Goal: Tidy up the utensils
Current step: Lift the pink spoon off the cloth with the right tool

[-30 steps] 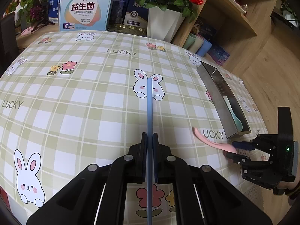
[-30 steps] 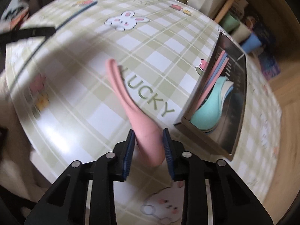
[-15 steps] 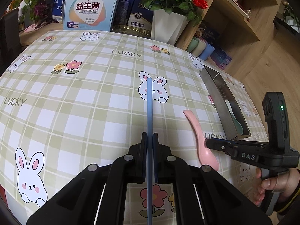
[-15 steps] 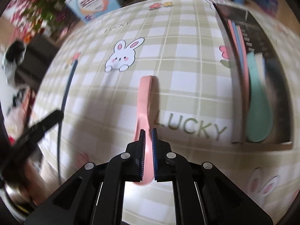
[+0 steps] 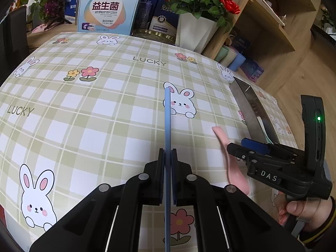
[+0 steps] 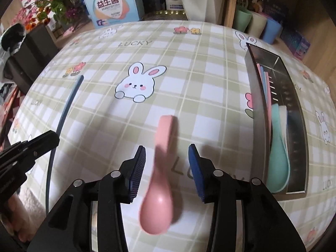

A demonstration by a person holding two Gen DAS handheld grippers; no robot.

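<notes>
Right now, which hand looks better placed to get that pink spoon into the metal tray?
The right. Its gripper, jaws just opened, straddles the pink spoon without pressing it, and the tray lies just beside. The left gripper is shut on a blue stick.

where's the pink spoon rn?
Right wrist view: pink spoon on the tablecloth between the right gripper's open jaws, left of the metal tray.

A green-checked tablecloth (image 5: 88, 126) printed with rabbits, flowers and "LUCKY" covers the table. Behind it stand a pale blue printed box (image 5: 107, 10) and a white pot of red roses (image 5: 195, 31). Pastel cups (image 6: 258, 26) sit beside a wooden shelf (image 5: 279, 27).
</notes>
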